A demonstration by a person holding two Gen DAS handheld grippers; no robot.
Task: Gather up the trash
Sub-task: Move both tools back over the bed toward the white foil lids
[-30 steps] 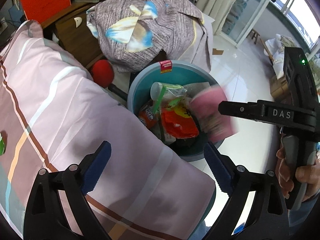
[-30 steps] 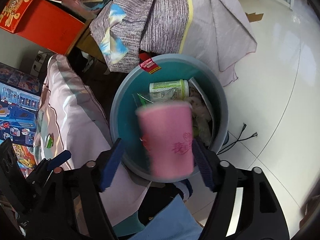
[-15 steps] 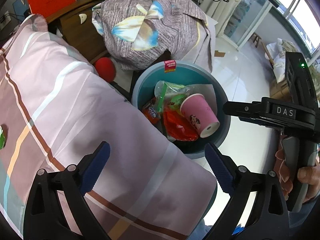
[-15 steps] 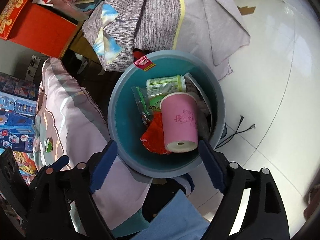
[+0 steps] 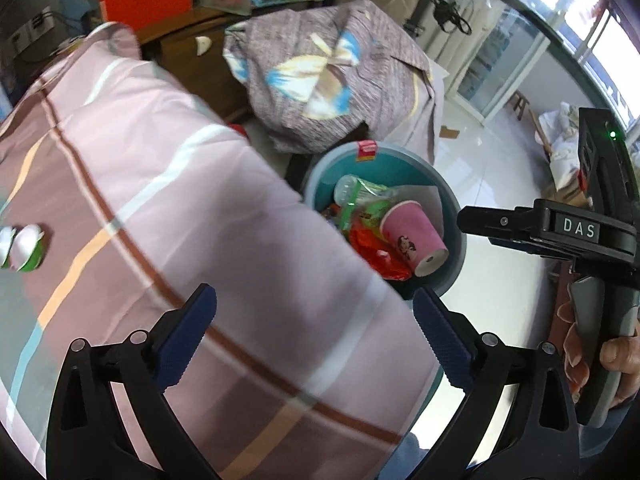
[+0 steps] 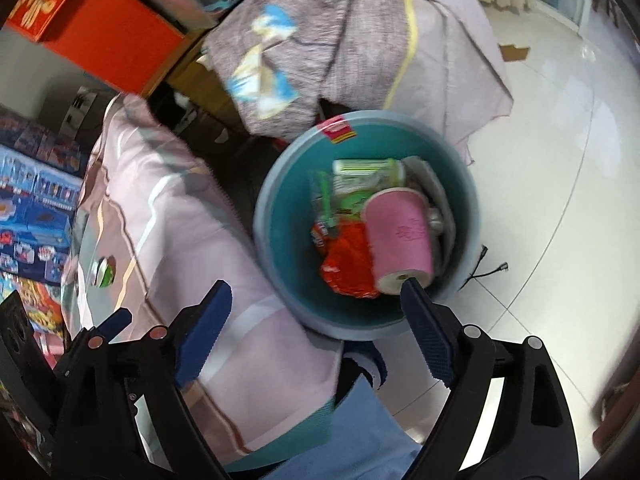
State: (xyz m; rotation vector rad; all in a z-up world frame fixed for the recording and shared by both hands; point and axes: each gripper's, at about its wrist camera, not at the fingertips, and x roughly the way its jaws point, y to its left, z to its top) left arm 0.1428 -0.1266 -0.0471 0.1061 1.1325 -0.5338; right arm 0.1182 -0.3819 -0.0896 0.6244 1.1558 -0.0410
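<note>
A round teal trash bin point(image 5: 400, 168) point(image 6: 288, 232) stands on the floor beside the bed. In it a pink paper cup point(image 5: 412, 236) point(image 6: 400, 236) lies on its side on a red wrapper point(image 5: 372, 252) point(image 6: 348, 264) and a green-labelled bottle point(image 5: 356, 192) point(image 6: 364, 170). My left gripper point(image 5: 314, 296) hovers over the bed's edge, its jaws opening with nothing between them. My right gripper point(image 6: 316, 286) hangs above the bin's near rim, open wide and empty. A small green-and-white piece point(image 5: 24, 248) point(image 6: 105, 272) lies on the bed cover.
The pink striped bed cover point(image 5: 160, 200) fills the left. A patterned grey cloth point(image 5: 328, 80) drapes over furniture behind the bin. An orange box point(image 6: 112, 36) sits at the back left. White floor tiles point(image 6: 560, 200) and a cable point(image 6: 492, 268) lie to the right.
The pink cup left the right gripper and dropped into the bin, where it now lies. The right jaws spread wider. Both grippers rose and drew back from the bin.
</note>
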